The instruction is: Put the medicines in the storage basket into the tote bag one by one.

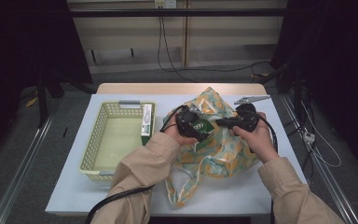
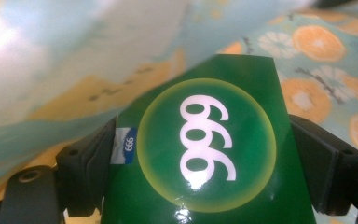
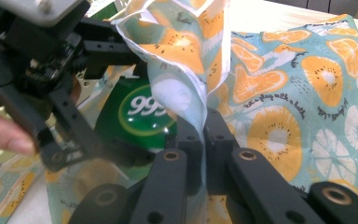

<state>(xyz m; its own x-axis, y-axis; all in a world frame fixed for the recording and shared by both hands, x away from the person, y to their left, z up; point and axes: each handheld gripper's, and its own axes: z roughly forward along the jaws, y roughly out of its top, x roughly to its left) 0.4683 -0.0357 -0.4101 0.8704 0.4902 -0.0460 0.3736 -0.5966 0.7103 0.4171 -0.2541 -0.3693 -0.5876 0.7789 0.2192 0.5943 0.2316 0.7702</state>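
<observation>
The green box, glossy card printed with a white 999 in a pale ring, sits clamped between the left gripper's wide-set jaws at the mouth of the thin orange-slice-print bag. The right gripper view shows the right gripper's jaws pinched tight on the bag's edge. The high view adds a yellow lattice basket on the table.

High view is looking forward and down from above the person's side, taking in the whole table. Left gripper view is sitting very close on the green box, facing into the bag. Right gripper view is looking along its jaws, close, at the bag edge; both gripper views are sharing box and bag.
</observation>
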